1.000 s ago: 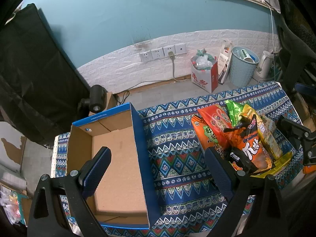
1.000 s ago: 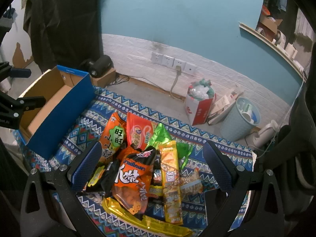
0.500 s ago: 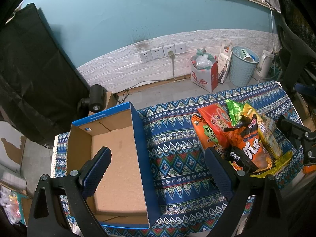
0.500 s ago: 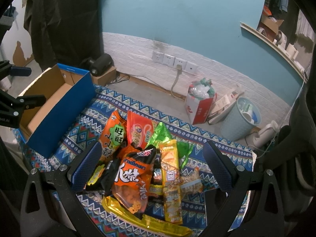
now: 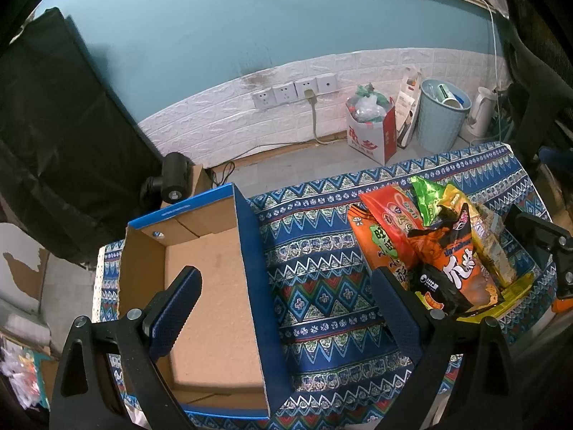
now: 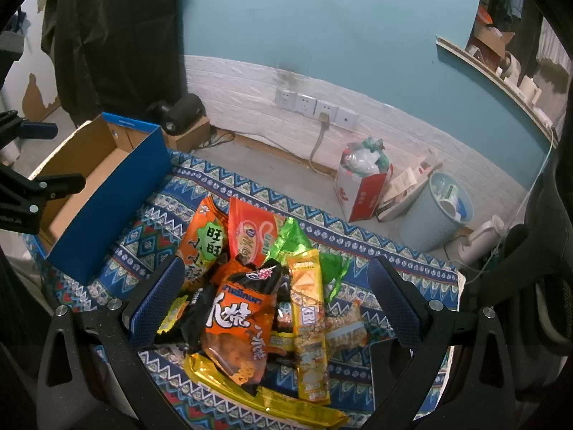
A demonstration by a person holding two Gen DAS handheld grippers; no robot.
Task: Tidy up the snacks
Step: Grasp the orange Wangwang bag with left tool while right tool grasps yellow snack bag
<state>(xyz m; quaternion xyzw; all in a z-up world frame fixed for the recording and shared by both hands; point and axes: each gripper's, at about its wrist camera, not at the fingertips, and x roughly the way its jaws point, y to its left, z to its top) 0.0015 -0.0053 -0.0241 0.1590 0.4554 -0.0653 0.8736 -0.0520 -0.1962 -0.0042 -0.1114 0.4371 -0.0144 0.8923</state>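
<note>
Snacks (image 6: 258,308) lie in a loose heap on the worktop (image 6: 150,236), right between and just ahead of the spread fingers of the right gripper (image 6: 275,301), which holds nothing. On top of the heap is an orange and black bag (image 6: 240,326), with a long yellow packet (image 6: 308,326) beside it to the right. The left gripper (image 5: 286,308) is also wide open and empty; its left finger hangs over the bare inside of a blue cardboard box (image 5: 211,286), which stands to the left of the heap. Farther ahead, beyond the worktop, a pale blue bin (image 6: 437,211) and a red and white paper bag (image 6: 361,190) stand against the wall.
</note>
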